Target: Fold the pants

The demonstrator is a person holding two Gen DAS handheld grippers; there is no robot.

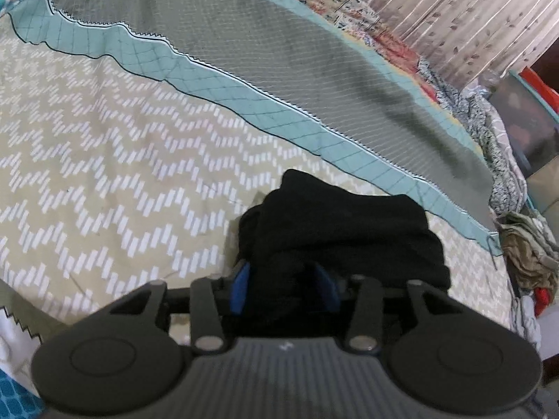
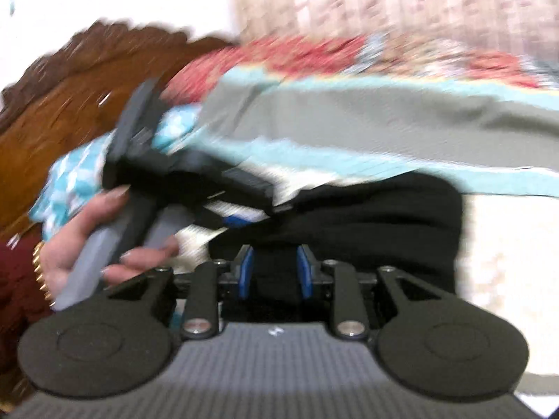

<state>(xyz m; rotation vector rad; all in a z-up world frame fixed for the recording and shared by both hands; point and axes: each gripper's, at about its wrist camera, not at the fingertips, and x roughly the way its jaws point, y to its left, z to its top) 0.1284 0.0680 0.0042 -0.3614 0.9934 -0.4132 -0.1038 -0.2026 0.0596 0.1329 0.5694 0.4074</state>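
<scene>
The black pants (image 1: 335, 230) are soft and limp; both the left gripper (image 1: 284, 288) and right gripper (image 2: 276, 269) stand part-open around bunched cloth, apparently unpressed; a folded edge is to be taken.

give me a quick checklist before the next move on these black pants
1. Pants bundled on the bed cover: ok.
2. Left gripper fabric between its blue pads: ok, but whether they press cannot tell.
3. Right gripper fabric between its pads: ok; grip cannot tell, the view is blurred.
4. Fold neat and flat: not ok, the bundle looks lumpy.
5. The two grippers apart from each other: ok, the left one shows off to the side in the right view.
6. Bare cover beside the bundle: ok.
</scene>
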